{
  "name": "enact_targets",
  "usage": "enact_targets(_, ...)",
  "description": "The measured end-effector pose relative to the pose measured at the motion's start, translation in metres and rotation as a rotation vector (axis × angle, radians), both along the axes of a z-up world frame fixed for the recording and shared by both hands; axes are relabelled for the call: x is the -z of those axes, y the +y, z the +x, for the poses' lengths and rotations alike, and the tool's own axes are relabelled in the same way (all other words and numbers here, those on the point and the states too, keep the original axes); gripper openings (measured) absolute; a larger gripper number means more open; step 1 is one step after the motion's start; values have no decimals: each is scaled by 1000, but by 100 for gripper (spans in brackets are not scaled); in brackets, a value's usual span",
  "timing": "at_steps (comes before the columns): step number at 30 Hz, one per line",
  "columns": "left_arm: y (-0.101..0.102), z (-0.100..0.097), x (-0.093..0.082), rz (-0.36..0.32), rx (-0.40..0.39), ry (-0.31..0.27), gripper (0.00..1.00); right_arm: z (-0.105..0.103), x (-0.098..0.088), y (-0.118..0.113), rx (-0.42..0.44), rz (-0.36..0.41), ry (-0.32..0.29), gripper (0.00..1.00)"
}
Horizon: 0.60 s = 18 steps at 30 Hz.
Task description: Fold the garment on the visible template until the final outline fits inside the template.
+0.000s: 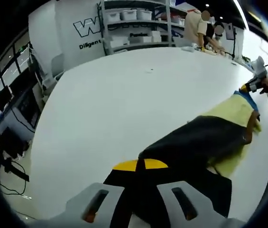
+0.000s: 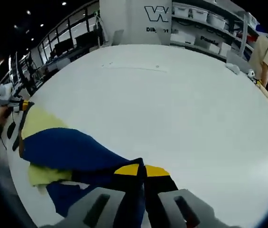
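I find the garment [image 2: 72, 152], dark blue, stretched across the near edge of the white table [image 2: 171, 104], lying over a pale yellow template [image 2: 41, 121] that shows past its far end and along one side. In the right gripper view my right gripper [image 2: 141, 199] has its fingers [image 2: 103, 206] clamped on a yellow-tipped end of the cloth. In the left gripper view the left gripper [image 1: 141, 202] is likewise closed on the garment's [image 1: 195, 142] opposite end, with the template [image 1: 231, 111] beyond it. Past the table stand shelving [image 1: 134, 23] with white bins and two people [image 1: 198, 28].
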<state>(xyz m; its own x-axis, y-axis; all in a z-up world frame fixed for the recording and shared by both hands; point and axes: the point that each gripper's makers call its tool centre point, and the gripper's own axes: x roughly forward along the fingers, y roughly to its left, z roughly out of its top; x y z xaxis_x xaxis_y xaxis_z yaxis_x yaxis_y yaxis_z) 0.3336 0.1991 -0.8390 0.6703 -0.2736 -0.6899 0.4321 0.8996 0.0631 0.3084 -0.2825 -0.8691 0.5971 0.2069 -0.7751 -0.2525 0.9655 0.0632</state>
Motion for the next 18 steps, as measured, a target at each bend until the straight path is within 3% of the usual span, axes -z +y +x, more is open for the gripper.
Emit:
enact_targets(1,1,0,-1,-1,1,-6,10,-2,0,-1,-5,-4,0,1)
enact_targets(4,1,-2,-10,10,16,-36,17,-4,-7,-2,-19,-23,-21,18)
enact_targets(9,-1,-8,-26,-7,25,-68,36,-11,-28,11,-86,-9,-90,30)
enact_targets(10,-11,-9,-37,-42,72,-115,41,-15,-34,14,-94,-12,-104,33)
enact_targets(12,-20,-13,-45,-53,115,-138,54,-18,-42,21,-113,-5,-130,38)
enact_targets(14,-27,-17,-51,-62,152,-158,60,-22,-51,32,-140,10,-168,40)
enact_targets(18,-39,-27,-59,-78,200,-178,72,-32,-67,56,-201,47,-207,54)
